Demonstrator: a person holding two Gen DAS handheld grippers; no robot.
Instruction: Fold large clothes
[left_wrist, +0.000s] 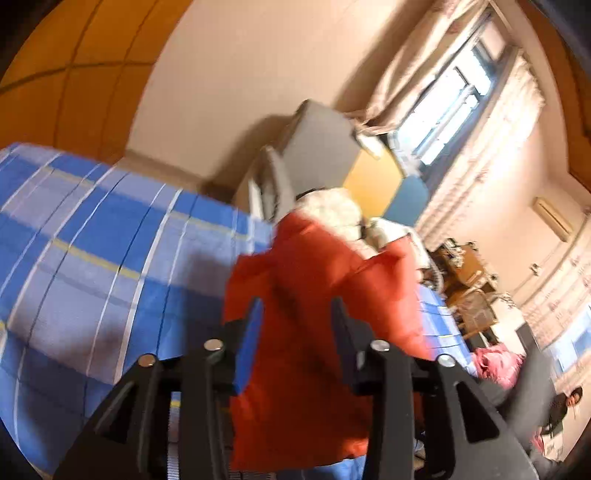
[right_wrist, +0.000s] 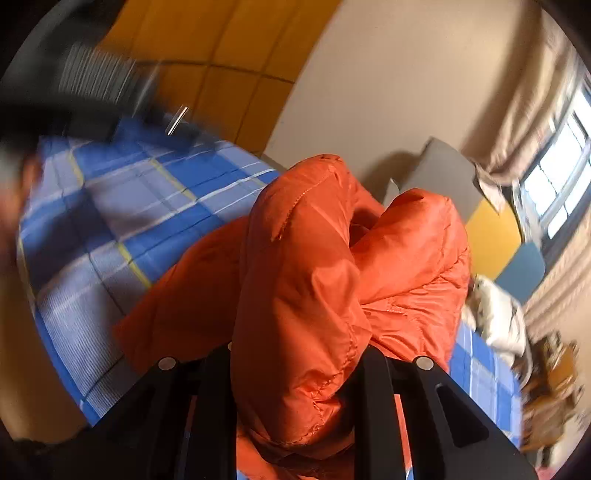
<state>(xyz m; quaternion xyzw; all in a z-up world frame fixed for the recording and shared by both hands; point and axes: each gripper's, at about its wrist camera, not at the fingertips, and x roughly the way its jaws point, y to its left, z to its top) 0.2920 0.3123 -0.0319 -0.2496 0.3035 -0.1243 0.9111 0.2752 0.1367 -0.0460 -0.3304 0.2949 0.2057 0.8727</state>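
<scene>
The orange padded jacket (right_wrist: 314, 280) fills the centre of the right wrist view, bunched into puffy folds on the blue plaid bedsheet (right_wrist: 122, 221); a thick fold of it runs down between the fingers of the right gripper (right_wrist: 295, 373), which are closed on that fold at lower centre; in the left wrist view the jacket (left_wrist: 306, 295) rises from lower centre toward mid-frame, its pale lining (left_wrist: 332, 210) showing at the top; the left gripper (left_wrist: 297, 314) stands with its jaws apart, the orange cloth seen between them, though whether the pads touch it cannot be told; the bedsheet (left_wrist: 92, 240) spreads to the left; behind the jacket a grey box (left_wrist: 317, 144) leans by the cream wall (left_wrist: 229, 66); a curtained window (left_wrist: 443, 110) lights the upper right; a pink heap (left_wrist: 495, 363) lies at lower right, blurred.
</scene>
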